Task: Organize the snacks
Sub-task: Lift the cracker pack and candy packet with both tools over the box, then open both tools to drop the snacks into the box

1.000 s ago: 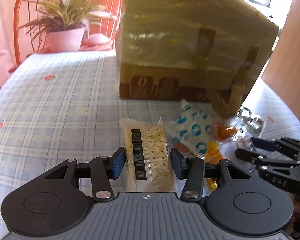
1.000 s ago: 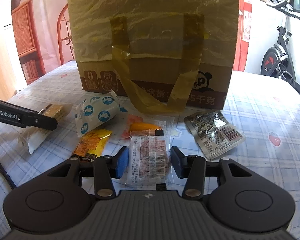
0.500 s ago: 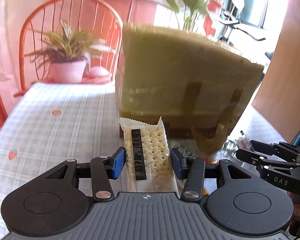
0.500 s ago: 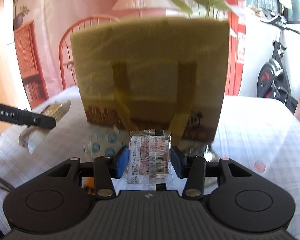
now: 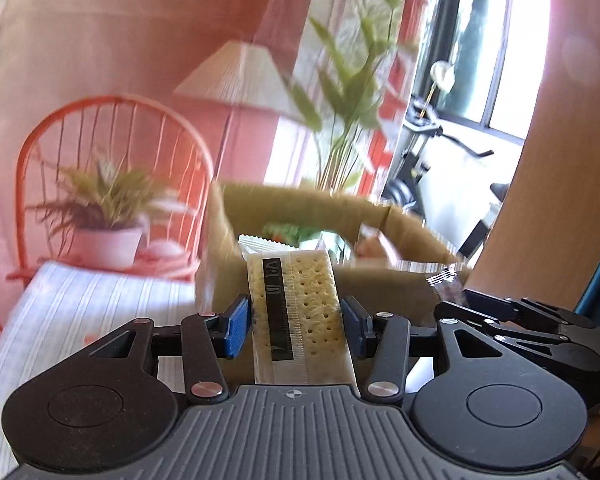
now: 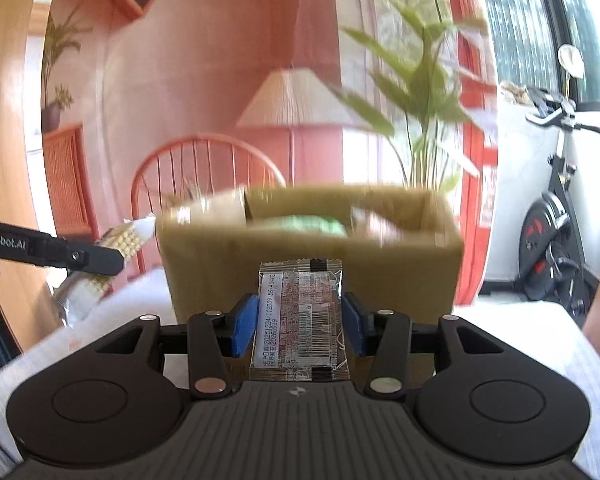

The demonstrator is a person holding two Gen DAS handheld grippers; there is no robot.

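Left claw (image 5: pixel 296 330), clenched on a cracker packet (image 5: pixel 298 316) that stands upright between its blue pads (image 5: pixel 236 330), raised in front of the open cardboard box (image 5: pixel 380 280). Right claw (image 6: pixel 299 330), clenched on a clear snack packet (image 6: pixel 300 326) printed with a barcode, held level with the box's near wall (image 6: pixel 308 252). A green packet (image 6: pixel 300 226) lies inside the box. The box rests on the checked tabletop (image 5: pixel 80 312). Behind it stand an orange chair (image 5: pixel 112 160), a potted plant (image 5: pixel 104 216), a floor lamp (image 6: pixel 296 100) and an exercise bike (image 6: pixel 552 216). Details are blurred.
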